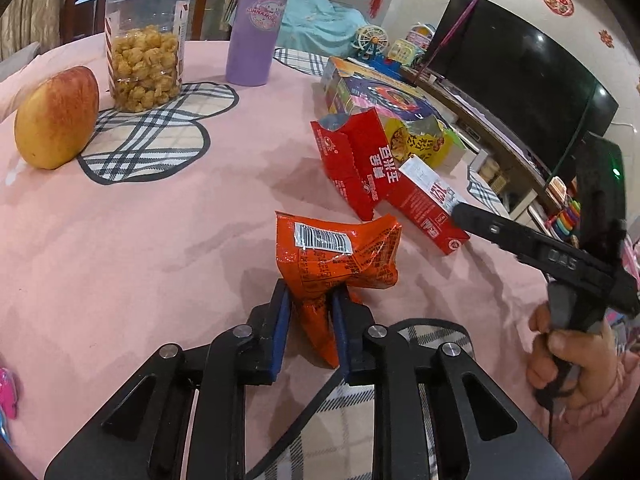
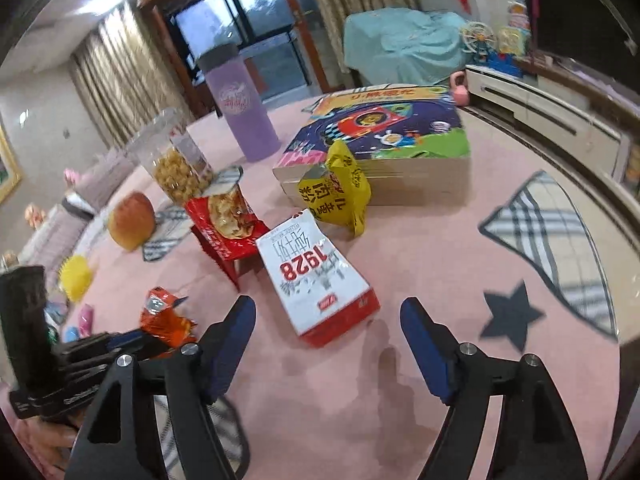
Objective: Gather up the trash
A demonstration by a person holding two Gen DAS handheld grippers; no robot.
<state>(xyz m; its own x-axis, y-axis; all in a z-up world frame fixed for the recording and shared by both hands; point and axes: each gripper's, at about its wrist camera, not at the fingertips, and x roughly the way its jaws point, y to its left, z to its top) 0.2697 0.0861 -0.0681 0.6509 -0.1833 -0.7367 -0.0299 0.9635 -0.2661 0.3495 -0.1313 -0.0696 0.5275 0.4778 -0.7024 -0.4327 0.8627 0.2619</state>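
My left gripper (image 1: 310, 300) is shut on a crumpled orange snack wrapper (image 1: 340, 252), pinching its lower end over the pink tablecloth; it also shows in the right wrist view (image 2: 166, 316). My right gripper (image 2: 328, 312) is open and empty, just short of a flattened red-and-white milk carton (image 2: 316, 280), also in the left wrist view (image 1: 428, 200). Behind it lie an open red snack bag (image 2: 224, 228) (image 1: 352, 160) and a yellow wrapper (image 2: 344, 188) (image 1: 416, 144). The right gripper shows from the side at the left view's right edge (image 1: 458, 210).
An apple (image 1: 56, 116), a clear jar of puffed snacks (image 1: 144, 48) and a purple tumbler (image 1: 256, 28) stand at the back of the table. A colourful box (image 2: 380, 136) lies behind the trash. A TV (image 1: 520, 72) and its cabinet stand beyond the table's right edge.
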